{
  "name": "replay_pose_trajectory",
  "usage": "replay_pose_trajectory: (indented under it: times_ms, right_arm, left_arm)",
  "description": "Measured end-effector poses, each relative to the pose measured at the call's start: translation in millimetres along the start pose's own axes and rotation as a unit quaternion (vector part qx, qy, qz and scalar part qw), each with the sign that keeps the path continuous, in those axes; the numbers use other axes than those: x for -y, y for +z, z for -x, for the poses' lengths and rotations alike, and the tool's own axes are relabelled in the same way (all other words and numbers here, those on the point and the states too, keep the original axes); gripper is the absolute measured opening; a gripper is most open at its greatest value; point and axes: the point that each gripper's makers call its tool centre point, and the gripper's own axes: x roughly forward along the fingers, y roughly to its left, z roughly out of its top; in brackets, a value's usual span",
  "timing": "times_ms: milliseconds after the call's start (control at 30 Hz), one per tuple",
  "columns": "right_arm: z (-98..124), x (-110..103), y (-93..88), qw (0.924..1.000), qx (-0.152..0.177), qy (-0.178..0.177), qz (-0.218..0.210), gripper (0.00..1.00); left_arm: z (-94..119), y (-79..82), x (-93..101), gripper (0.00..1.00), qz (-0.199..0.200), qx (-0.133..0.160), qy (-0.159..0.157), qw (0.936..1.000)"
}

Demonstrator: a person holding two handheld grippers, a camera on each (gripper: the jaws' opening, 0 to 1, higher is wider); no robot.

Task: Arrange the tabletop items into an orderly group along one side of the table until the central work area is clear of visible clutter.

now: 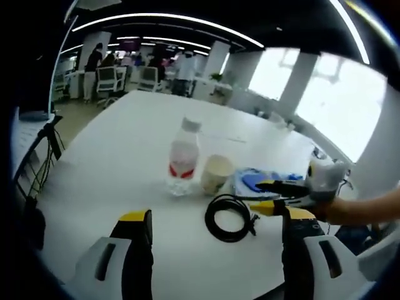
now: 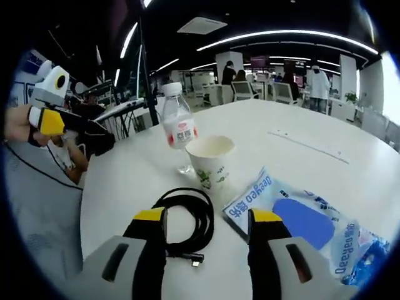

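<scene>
**Four items clustered on the white desk, both grippers empty**

From the left gripper view, my left gripper (image 1: pixel 212 228) hangs low over the desk (image 1: pixel 119 162) with its yellow-tipped jaws spread wide and nothing between them. Ahead of it stands a water bottle (image 1: pixel 183 157) with a red label, upright, and just beside it to the right a paper cup (image 1: pixel 216 174), also upright. A coiled black cable (image 1: pixel 229 216) lies flat in front of the cup, nearer to me. To the right of the cup lies a blue and white packet (image 1: pixel 256 182), partly hidden by my right gripper (image 1: pixel 270 195), which comes in from the right edge with a hand behind it.

From the right gripper view, my right gripper (image 2: pixel 207 234) is also released, jaws apart, holding nothing. The cable (image 2: pixel 187 220) lies between and just beyond the jaw tips, its plug end toward me. The packet (image 2: pixel 294 222) lies flat to the right of the cable, the cup (image 2: pixel 210 160) stands just behind both, and the bottle (image 2: pixel 177 128) stands close behind the cup. The left gripper (image 2: pixel 78 133) hovers at the left, off the desk's (image 2: pixel 312 156) edge.

In the background I see office chairs and people standing.
</scene>
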Motion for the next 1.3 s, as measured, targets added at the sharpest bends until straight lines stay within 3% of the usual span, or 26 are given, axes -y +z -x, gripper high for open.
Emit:
replay_pose_trajectory:
  times_ms: [100, 533, 633, 967, 1300]
  right_arm:
    - [-1, 1, -7.4, 0.9997, -0.011, -0.004, -0.02, 0.48]
    - [-9, -4, -28.1, 0.9971, -0.047, -0.025, -0.054, 0.42]
    - [-10, -2, -30.2, 0.9958, -0.044, -0.034, -0.074, 0.42]
    - [-6, -9, -34.0, 0.9945, -0.054, -0.05, -0.075, 0.36]
    - [-12, -16, -35.2, 0.995, -0.054, -0.045, -0.071, 0.29]
  left_arm:
    - [-14, -9.8, 2.7, 0.78, -0.001, -0.027, -0.002, 0.9996]
    - [-63, -43.8, -1.0, 0.61, 0.01, -0.082, 0.028, 0.9961]
    - [-71, -53.2, 3.5, 0.6, -0.025, -0.105, 0.03, 0.9937]
    - [-95, -58.3, 8.3, 0.48, -0.036, -0.113, 0.025, 0.9927]
    - [-111, -78.2, -0.5, 0.4, -0.03, -0.135, 0.039, 0.9896]
